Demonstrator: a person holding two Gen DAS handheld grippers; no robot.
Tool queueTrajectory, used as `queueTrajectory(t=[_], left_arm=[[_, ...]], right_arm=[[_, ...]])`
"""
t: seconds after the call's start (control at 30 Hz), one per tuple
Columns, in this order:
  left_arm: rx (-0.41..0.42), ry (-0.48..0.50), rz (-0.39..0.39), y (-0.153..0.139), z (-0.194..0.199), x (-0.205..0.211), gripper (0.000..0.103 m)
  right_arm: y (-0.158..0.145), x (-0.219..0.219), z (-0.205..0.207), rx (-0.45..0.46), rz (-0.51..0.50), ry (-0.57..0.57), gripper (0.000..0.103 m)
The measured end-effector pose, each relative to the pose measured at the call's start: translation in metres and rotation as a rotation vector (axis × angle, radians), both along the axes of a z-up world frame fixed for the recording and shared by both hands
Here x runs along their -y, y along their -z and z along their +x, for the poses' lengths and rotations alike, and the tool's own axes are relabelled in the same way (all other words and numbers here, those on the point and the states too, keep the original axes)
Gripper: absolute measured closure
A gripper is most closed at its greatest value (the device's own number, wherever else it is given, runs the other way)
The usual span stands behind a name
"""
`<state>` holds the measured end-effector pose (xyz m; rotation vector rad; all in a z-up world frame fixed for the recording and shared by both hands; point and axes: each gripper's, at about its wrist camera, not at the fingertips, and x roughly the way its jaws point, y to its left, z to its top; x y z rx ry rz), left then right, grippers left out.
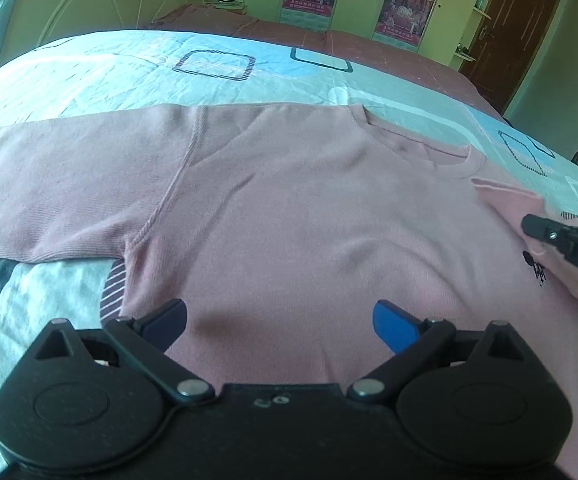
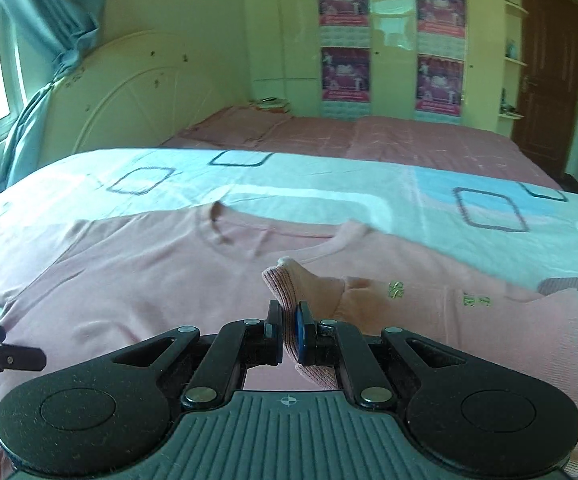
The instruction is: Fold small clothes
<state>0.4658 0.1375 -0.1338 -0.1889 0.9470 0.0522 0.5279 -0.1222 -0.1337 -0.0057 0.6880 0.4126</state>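
A pink long-sleeved sweater point(image 1: 289, 200) lies flat on the bed, front up, its collar point(image 1: 441, 156) toward the far right. My left gripper point(image 1: 281, 314) hovers open over the lower body of the sweater with nothing between its fingers. One sleeve point(image 1: 69, 184) stretches out to the left. In the right wrist view my right gripper point(image 2: 288, 320) is shut on the ribbed cuff point(image 2: 279, 280) of the other sleeve, which is lifted and folded over the sweater's chest point(image 2: 129, 272). That gripper point(image 1: 537, 232) also shows at the right edge of the left wrist view.
The sweater rests on a light blue and white sheet point(image 1: 137, 64) with square patterns. Beyond it lies a pink bedspread point(image 2: 369, 136), then a white headboard point(image 2: 129, 92), a wardrobe with posters point(image 2: 345, 40) and a brown door point(image 2: 549, 72). A blue curtain point(image 2: 49, 20) hangs at the left.
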Motion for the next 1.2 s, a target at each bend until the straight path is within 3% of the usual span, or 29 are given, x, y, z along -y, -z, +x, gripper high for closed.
queueTrajectory(t=[0.13,0.2,0.23,0.27,0.33,0.4,0.47,0.57,0.67,0.73,0.8,0.87,0.97,1.07,1.2], left_arm=[[0.011,-0.006,-0.028,-0.002,-0.003,-0.013,0.005],[0.012,0.003,-0.054,-0.004,0.002,-0.013,0.004],[0.017,0.013,-0.07,-0.005,0.005,-0.011,0.004],[0.025,0.026,-0.084,-0.006,0.009,-0.008,0.004],[0.052,0.093,-0.142,-0.007,0.021,0.005,0.006],[0.069,0.158,-0.18,-0.005,0.035,0.026,0.013],[0.057,0.216,-0.207,0.0,0.051,0.049,0.021],[0.02,0.287,-0.234,0.014,0.075,0.082,0.03],[-0.025,0.321,-0.257,0.028,0.096,0.103,0.043],[-0.008,0.328,-0.249,0.031,0.103,0.113,0.051],[-0.011,0.335,-0.24,0.032,0.112,0.122,0.081],[0.021,0.339,-0.239,0.025,0.115,0.125,0.097],[0.133,0.319,-0.221,-0.001,0.102,0.116,0.097],[0.204,0.241,-0.178,-0.016,0.085,0.085,0.097],[0.142,0.184,-0.105,0.004,0.078,0.048,0.097]], right_arm=[[0.037,-0.043,0.005,-0.071,-0.038,-0.079,0.097],[0.042,-0.053,-0.002,-0.028,-0.096,-0.087,0.096],[0.04,-0.053,-0.004,-0.021,-0.102,-0.082,0.08],[0.038,-0.05,-0.008,-0.002,-0.094,-0.069,0.048],[0.032,-0.039,-0.02,0.064,-0.09,-0.037,0.021],[0.029,-0.019,-0.029,0.046,-0.077,-0.003,0.022],[0.029,0.002,-0.035,0.025,-0.059,0.056,0.041],[0.029,0.042,-0.044,-0.011,-0.033,0.191,0.053],[0.028,0.085,-0.056,-0.046,-0.027,0.306,0.055],[0.03,0.108,-0.063,-0.072,-0.04,0.345,0.055],[0.034,0.128,-0.072,-0.102,-0.046,0.386,0.055],[0.037,0.142,-0.075,-0.124,-0.04,0.425,0.055],[0.042,0.155,-0.073,-0.15,-0.017,0.458,0.055],[0.042,0.161,-0.069,-0.145,0.012,0.477,0.055],[0.04,0.164,-0.06,-0.145,0.028,0.475,0.055]])
